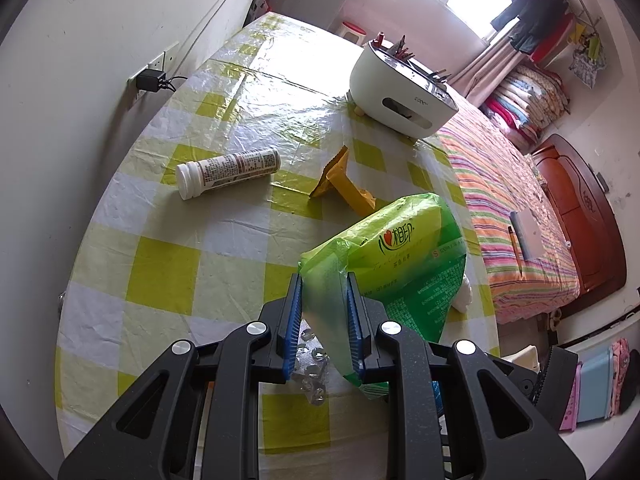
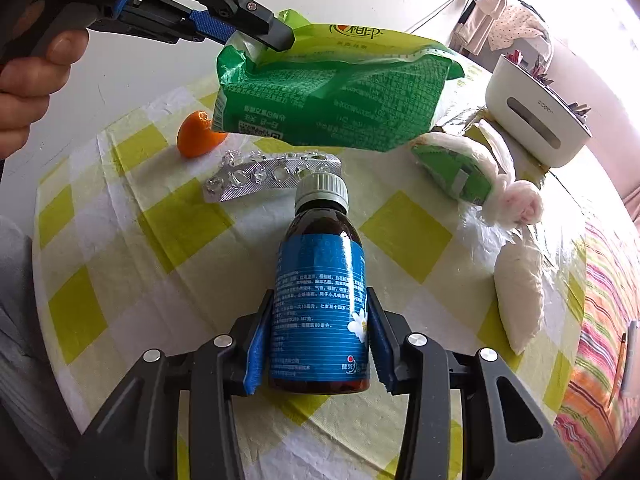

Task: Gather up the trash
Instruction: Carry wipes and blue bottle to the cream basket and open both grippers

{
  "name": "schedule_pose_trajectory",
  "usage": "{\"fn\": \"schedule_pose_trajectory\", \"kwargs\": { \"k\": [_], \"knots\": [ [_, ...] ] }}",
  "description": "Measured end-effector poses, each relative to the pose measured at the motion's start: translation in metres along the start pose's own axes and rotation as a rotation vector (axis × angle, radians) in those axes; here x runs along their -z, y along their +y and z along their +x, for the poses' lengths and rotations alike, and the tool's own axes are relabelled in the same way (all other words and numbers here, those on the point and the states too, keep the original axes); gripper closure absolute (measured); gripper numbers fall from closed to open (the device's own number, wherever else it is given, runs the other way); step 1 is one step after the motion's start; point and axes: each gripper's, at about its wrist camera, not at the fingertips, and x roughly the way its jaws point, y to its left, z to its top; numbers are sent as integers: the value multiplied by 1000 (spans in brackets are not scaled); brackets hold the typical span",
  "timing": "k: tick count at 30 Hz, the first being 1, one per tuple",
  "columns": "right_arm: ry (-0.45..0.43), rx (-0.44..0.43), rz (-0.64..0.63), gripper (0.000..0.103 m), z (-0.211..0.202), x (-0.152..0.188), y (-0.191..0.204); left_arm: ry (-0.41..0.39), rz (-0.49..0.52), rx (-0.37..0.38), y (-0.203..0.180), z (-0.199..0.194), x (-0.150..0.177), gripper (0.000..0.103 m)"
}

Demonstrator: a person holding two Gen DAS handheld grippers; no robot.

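Note:
My left gripper [image 1: 324, 280] is shut on the mouth of a green plastic tissue bag [image 1: 408, 256], which hangs above the table. The right wrist view shows that same left gripper [image 2: 256, 36] pinching the bag [image 2: 332, 100] at its top edge. A brown medicine bottle [image 2: 320, 240] with a blue label and grey cap lies on the checked tablecloth [image 2: 132, 256]. My right gripper [image 2: 320, 294] is shut on it, with the blue pads pressed against both sides of the label.
Lying on the table are a white pill bottle [image 1: 228, 172], a yellow wrapper [image 1: 344, 184], an empty blister pack [image 2: 272, 178], orange peel [image 2: 196, 138], a small green packet [image 2: 456, 172] and crumpled tissues [image 2: 516, 288]. A white tissue box [image 1: 404, 88] stands at the back. A striped bed [image 1: 512, 208] lies beside the table.

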Motion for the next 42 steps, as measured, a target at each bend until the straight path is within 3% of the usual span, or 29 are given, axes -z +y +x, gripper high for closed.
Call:
{"fn": "schedule_pose_trajectory", "kwargs": {
  "k": [16,42],
  "knots": [
    [-139,28,128,62,-61,28,-13,-5,45,20,-22,-1,6,83],
    [-191,182,473,61,-109,109,-80,17,209,113,-118,2,36,83]
  ]
}}
